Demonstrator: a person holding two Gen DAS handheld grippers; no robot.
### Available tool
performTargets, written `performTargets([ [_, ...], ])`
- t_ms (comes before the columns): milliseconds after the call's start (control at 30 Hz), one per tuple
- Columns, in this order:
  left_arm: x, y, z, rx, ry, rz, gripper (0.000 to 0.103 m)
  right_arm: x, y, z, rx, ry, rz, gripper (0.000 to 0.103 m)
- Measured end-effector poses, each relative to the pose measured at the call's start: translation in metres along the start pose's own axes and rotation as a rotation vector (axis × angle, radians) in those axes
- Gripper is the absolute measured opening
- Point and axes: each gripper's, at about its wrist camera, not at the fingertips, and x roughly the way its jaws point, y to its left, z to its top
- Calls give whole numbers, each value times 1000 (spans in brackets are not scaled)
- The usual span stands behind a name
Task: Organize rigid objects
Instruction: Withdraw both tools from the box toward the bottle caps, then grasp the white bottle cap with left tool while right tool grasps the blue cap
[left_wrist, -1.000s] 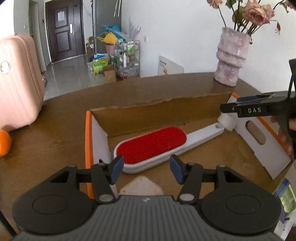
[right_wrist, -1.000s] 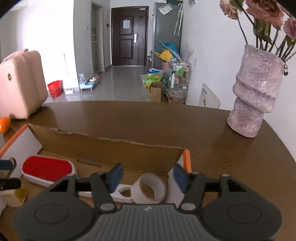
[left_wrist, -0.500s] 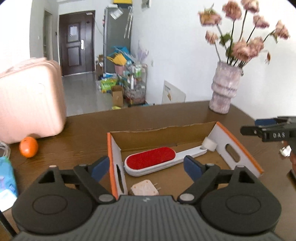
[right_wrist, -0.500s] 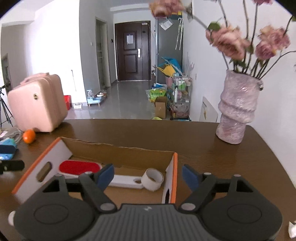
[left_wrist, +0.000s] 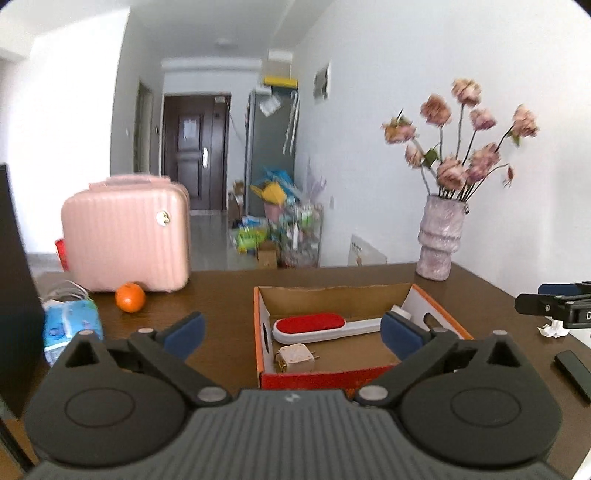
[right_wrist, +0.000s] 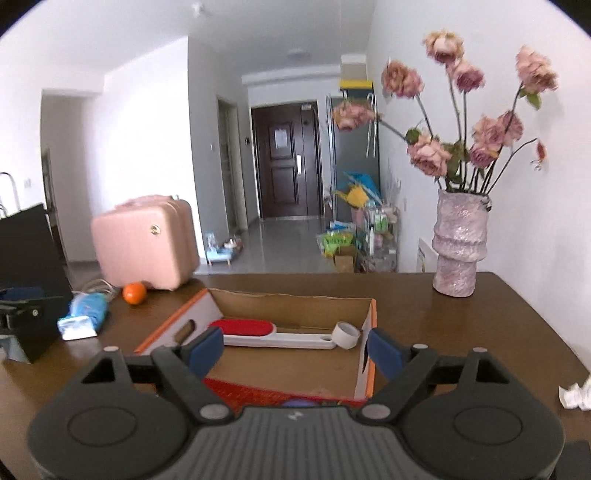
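Note:
An open cardboard box (left_wrist: 443, 308) with orange and white walls sits on the brown table; it also shows in the right wrist view (right_wrist: 364, 363). In it lie a red and white lint brush (left_wrist: 314, 326) (right_wrist: 258, 330), a roll of white tape (left_wrist: 400, 314) (right_wrist: 345, 334) and a small beige plug-like block (left_wrist: 295, 356). My left gripper (left_wrist: 291, 336) is wide open and empty, held back above the box's near edge. My right gripper (right_wrist: 295, 349) is wide open and empty, above the box's near side.
A pink suitcase (left_wrist: 125, 238), an orange (left_wrist: 129, 297) and a blue wipes pack (left_wrist: 70, 330) stand at the left. A vase of flowers (left_wrist: 441, 240) stands at the back right. A black bar (left_wrist: 574, 373) and crumpled paper (left_wrist: 552, 328) lie at the right.
Both grippers have pulled up and back from inside the box and opened wider. The brush, tape and block stay in the box.

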Motion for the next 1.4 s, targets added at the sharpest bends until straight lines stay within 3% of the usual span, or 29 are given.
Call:
performTargets([
  [167, -61, -7, -40, 14, -135, 9, 103, -53, 20, -42, 0, -96, -2, 87],
  [333, -102, -13, -82, 32, -177, 74, 103, -93, 38, -89, 15, -150, -21, 87],
  [400, -114, -9, -105, 15, -169, 75, 103, -109, 45, -111, 30, -163, -27, 87],
  [533, -124, 2, -143, -21, -66, 57, 103, -140, 58, -159, 39, -158, -43, 88],
  [600, -124, 5, -157, -11, -35, 32, 103, -152, 62, -180, 75, -150, -46, 89],
  [667, -115, 5, -164, 17, -4, 62, 103, -157, 63, -192, 88, -152, -27, 91],
  [733, -109, 6, -167, 5, 15, 97, 103, -151, 66, -195, 58, -130, -19, 92],
  [833, -107, 12, -169, -60, 29, 78, 103, -144, 68, -195, 40, -121, -45, 92],
  [1300, -60, 6, -168, -13, 119, 88, 103, -96, 49, -199, 81, -8, -19, 90],
  [1400, -40, 9, -163, -8, 136, 102, 103, -81, 50, -193, 77, 9, 2, 85],
])
